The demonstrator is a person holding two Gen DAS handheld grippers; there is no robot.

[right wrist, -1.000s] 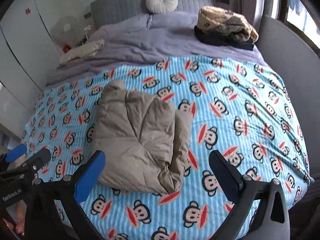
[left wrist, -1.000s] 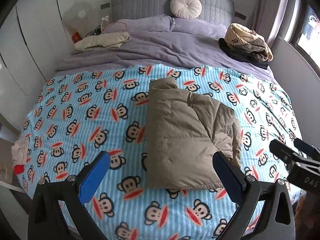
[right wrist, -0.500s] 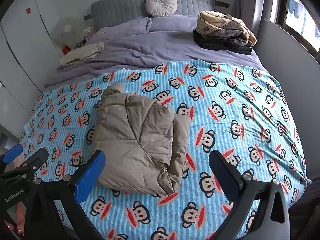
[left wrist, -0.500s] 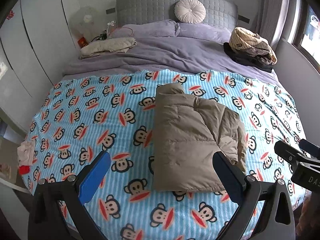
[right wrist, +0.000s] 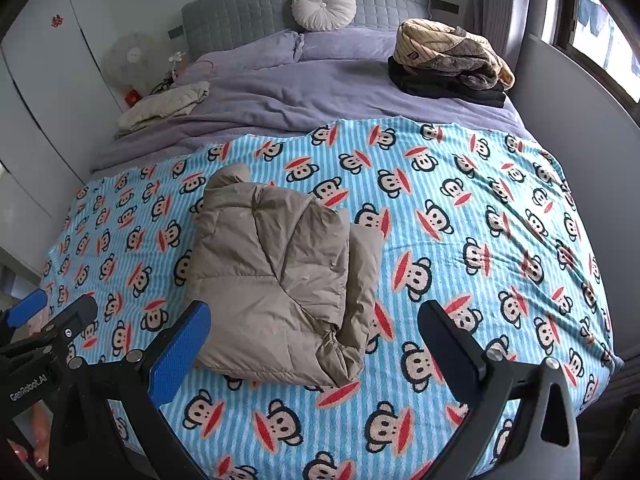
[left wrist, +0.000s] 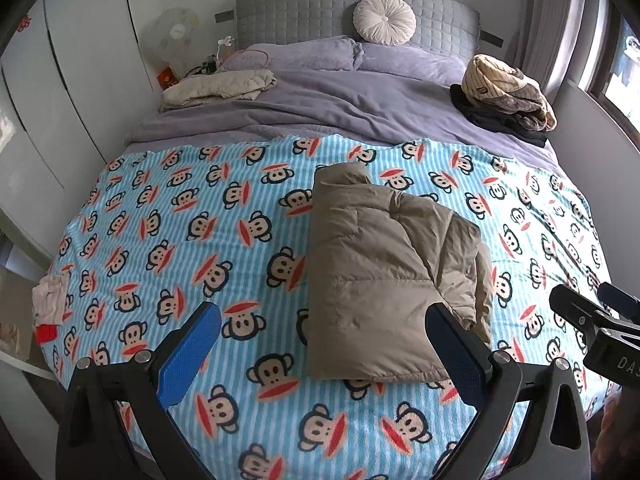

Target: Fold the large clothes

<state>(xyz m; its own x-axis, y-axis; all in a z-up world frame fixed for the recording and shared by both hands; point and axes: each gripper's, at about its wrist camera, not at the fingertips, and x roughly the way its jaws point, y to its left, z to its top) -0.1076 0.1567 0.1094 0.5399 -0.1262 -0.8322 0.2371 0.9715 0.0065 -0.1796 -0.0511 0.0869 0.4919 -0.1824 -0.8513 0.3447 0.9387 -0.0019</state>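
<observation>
A folded beige puffer jacket (left wrist: 384, 272) lies on the blue monkey-print blanket (left wrist: 180, 240) near the foot of the bed; it also shows in the right wrist view (right wrist: 276, 280). My left gripper (left wrist: 324, 340) is open and empty, held back above the foot of the bed, its right finger in front of the jacket's near corner. My right gripper (right wrist: 312, 340) is open and empty, also held back, above the jacket's near edge. Each gripper shows at the edge of the other's view.
A purple duvet (left wrist: 320, 112) covers the head of the bed. A cream garment (left wrist: 220, 86) lies at its left. A pile of clothes (left wrist: 508, 92) sits at its right. A round cushion (left wrist: 384, 19) leans on the grey headboard. White wardrobes stand left, a window right.
Both grippers have pulled back and up from the bed, so the jacket and bed look smaller and farther. The jacket has not moved. Both grippers stay open.
</observation>
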